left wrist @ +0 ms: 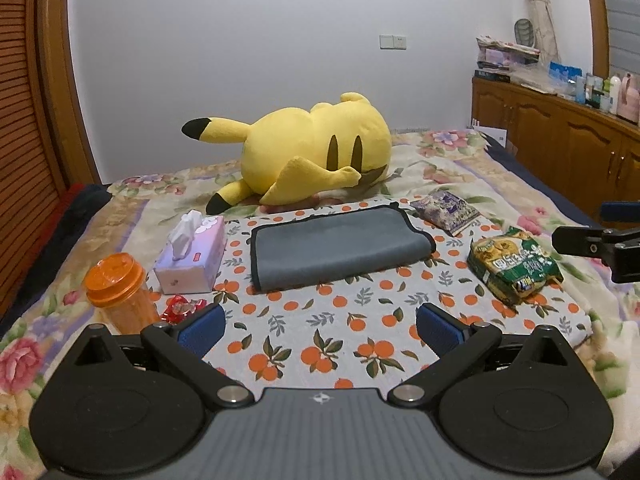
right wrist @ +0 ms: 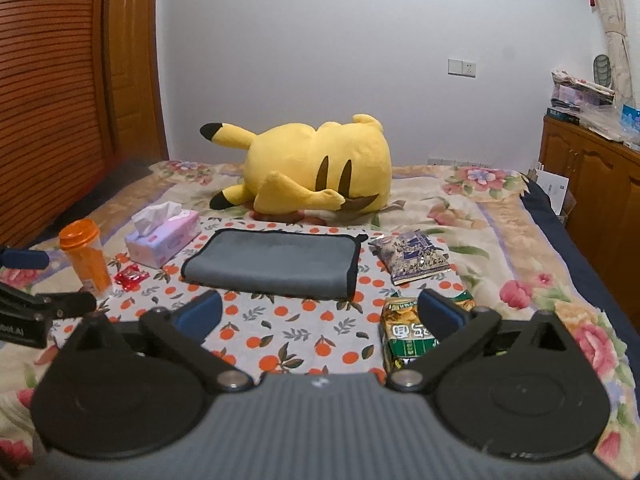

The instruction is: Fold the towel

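A grey towel (left wrist: 336,246) with black edging lies folded over in a flat rectangle on the orange-print cloth (left wrist: 320,340) on the bed. It also shows in the right wrist view (right wrist: 272,262). My left gripper (left wrist: 320,326) is open and empty, held above the cloth in front of the towel. My right gripper (right wrist: 318,314) is open and empty, also in front of the towel, above a green snack bag (right wrist: 404,340). The right gripper shows at the right edge of the left wrist view (left wrist: 592,240).
A yellow plush toy (left wrist: 312,152) lies behind the towel. A tissue box (left wrist: 192,256), an orange jar (left wrist: 120,292) and a red wrapper (left wrist: 182,308) are left of it. A purple snack bag (left wrist: 448,210) and the green snack bag (left wrist: 512,266) are right. Wooden cabinets (left wrist: 560,140) stand far right.
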A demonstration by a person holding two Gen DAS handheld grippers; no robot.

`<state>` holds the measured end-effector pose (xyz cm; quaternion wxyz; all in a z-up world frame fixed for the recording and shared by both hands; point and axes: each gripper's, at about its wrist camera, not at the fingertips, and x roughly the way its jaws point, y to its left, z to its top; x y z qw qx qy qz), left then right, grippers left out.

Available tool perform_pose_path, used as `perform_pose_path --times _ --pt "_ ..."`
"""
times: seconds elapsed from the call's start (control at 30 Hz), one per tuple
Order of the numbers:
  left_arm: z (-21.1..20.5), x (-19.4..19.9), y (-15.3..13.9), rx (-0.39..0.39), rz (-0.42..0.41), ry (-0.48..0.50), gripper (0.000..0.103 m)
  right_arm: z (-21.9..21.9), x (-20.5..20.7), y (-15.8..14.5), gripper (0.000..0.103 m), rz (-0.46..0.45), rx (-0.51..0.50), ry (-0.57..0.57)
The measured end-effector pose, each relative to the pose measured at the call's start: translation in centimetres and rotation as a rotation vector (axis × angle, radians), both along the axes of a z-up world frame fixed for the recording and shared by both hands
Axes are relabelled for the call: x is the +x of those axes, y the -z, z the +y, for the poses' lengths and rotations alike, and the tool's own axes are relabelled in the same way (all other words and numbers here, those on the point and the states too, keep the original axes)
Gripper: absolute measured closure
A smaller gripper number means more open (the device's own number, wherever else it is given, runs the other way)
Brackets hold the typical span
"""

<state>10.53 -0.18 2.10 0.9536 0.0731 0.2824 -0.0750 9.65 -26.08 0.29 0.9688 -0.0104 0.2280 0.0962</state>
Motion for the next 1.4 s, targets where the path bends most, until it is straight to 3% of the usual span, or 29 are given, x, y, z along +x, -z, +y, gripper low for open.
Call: perform_pose_path --times 1.4 --pt "0.4 -6.7 5.4 -0.051 0.077 -0.066 0.000 0.7 -5.9 5.0 0.000 0.068 0.015 0.011"
